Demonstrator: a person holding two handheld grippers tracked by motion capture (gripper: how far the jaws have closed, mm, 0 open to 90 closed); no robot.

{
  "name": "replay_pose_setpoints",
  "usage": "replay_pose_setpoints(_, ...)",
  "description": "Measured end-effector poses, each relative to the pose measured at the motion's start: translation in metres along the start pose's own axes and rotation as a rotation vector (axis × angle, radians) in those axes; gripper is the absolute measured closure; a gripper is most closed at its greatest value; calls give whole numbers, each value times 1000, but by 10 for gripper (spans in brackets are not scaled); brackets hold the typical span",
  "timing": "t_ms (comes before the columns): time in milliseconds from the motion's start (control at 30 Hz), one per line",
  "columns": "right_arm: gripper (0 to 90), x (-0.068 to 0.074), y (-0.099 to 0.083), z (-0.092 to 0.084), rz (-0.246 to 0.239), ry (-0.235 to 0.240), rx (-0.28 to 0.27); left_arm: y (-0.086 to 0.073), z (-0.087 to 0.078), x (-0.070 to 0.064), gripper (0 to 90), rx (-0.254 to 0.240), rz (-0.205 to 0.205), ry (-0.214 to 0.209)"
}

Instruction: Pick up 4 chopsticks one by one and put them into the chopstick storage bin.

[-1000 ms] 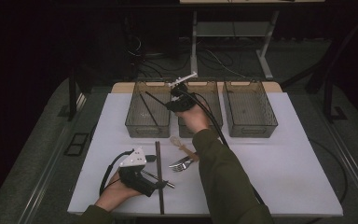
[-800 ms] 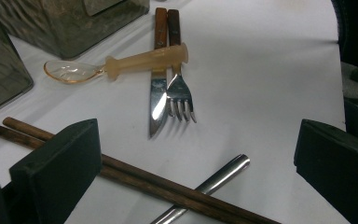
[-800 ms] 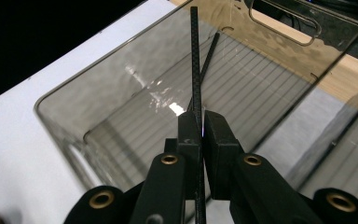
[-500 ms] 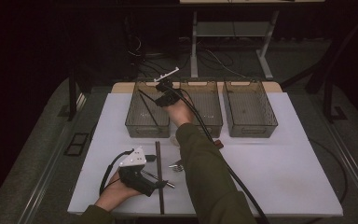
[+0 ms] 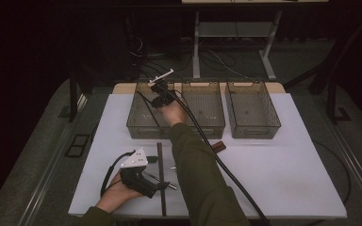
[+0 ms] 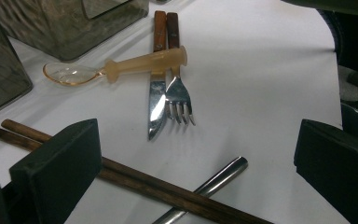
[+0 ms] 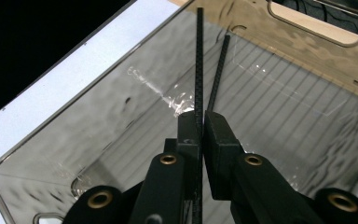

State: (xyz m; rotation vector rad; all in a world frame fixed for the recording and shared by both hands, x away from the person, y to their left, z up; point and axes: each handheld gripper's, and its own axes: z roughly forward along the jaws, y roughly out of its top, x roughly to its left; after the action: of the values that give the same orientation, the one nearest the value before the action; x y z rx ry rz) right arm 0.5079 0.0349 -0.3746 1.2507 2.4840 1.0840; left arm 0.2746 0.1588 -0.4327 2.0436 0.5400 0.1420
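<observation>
My right gripper (image 7: 204,119) is shut on a pair of thin black chopsticks (image 7: 199,56), which point down into the left clear bin (image 7: 74,140). From above, the right gripper (image 5: 159,92) hovers over that left bin (image 5: 136,125). My left gripper (image 5: 162,182) rests near the table's front left. Its jaws stand wide open (image 6: 196,172), one on each side of two brown wooden chopsticks (image 6: 135,179) and a metal handle (image 6: 214,179), gripping neither.
A knife (image 6: 156,102) and fork (image 6: 179,100) with wooden handles lie side by side, an amber plastic spoon (image 6: 121,67) across them. A middle bin (image 5: 202,127) and a right bin (image 5: 254,129) stand in the same row. The right gripper's cable (image 5: 226,169) trails over the table.
The right hand has carried the black chopsticks leftward from above the middle bin to above the left bin, sinking slightly. The left hand has stayed put.
</observation>
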Motion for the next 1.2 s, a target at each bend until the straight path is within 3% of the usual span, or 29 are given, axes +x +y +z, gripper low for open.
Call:
replay_pose_setpoints(300, 673, 0, 2, -9, -36, 15, -13, 0, 0, 0, 0, -1, 6, 0)
replay_pose_setpoints(500, 542, 1, -2, -23, -77, 79, -20, 0, -1, 1, 0, -8, -2, -6)
replay_pose_setpoints(600, 439, 1, -9, -32, -97, 96, -28, 0, -1, 2, 0, -6, -1, -6)
replay_pose_setpoints(800, 345, 0, -28, -53, -131, 117, -79, 0, -2, 3, 0, -8, -5, -1)
replay_pose_setpoints(900, 334, 0, -37, -65, -160, 113, -93, 0, -2, 3, 1, -4, -4, 6)
replay_pose_setpoints(1200, 257, -9, -75, -103, -178, 100, -117, 0, -2, 4, 4, -5, -24, 15)
